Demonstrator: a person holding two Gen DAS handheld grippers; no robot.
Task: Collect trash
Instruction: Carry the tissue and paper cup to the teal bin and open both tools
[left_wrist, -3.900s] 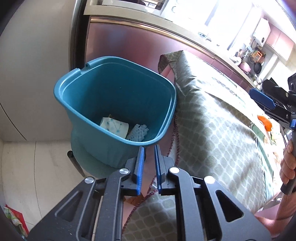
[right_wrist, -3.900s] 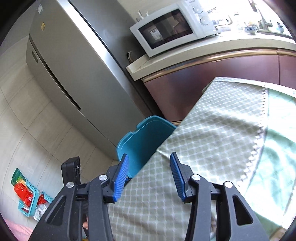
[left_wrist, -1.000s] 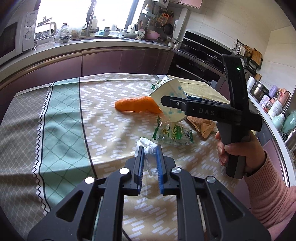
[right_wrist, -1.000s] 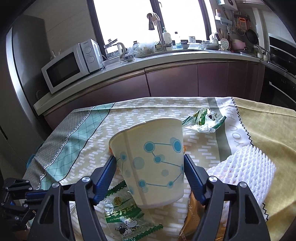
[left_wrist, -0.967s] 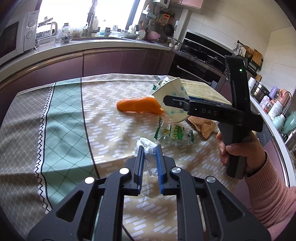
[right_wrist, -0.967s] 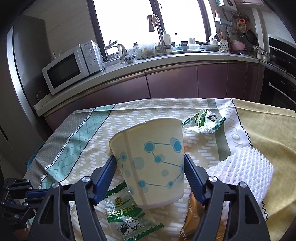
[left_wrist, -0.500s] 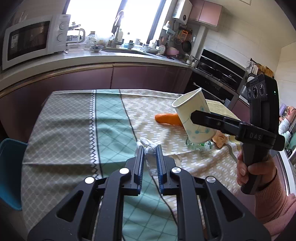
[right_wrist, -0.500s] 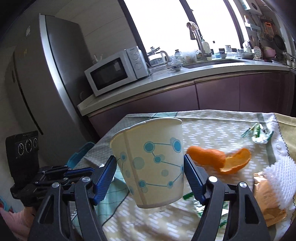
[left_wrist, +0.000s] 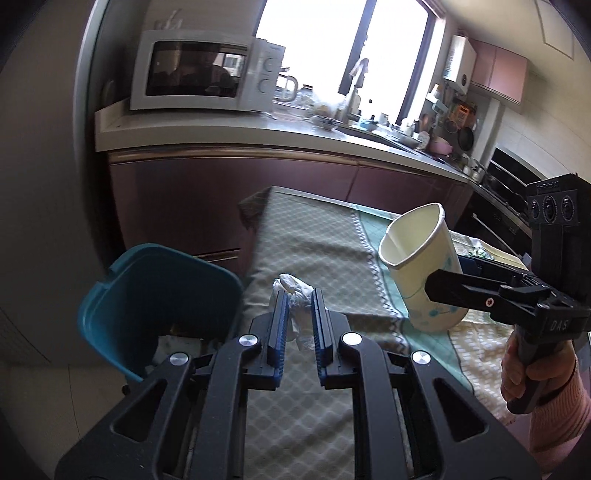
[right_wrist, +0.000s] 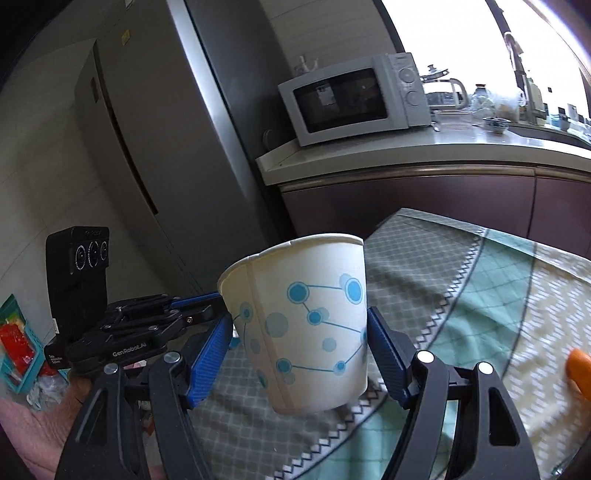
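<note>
Trash was mid-carry toward the teal bin at lower left: the left gripper pinched a crumpled white wrapper at frame centre, the right gripper clamped a dotted paper cup. Next, each load needed centring above the bin's mouth before release. Bin contents were too shadowed to identify, and an orange scrap was cut off at right.
</note>
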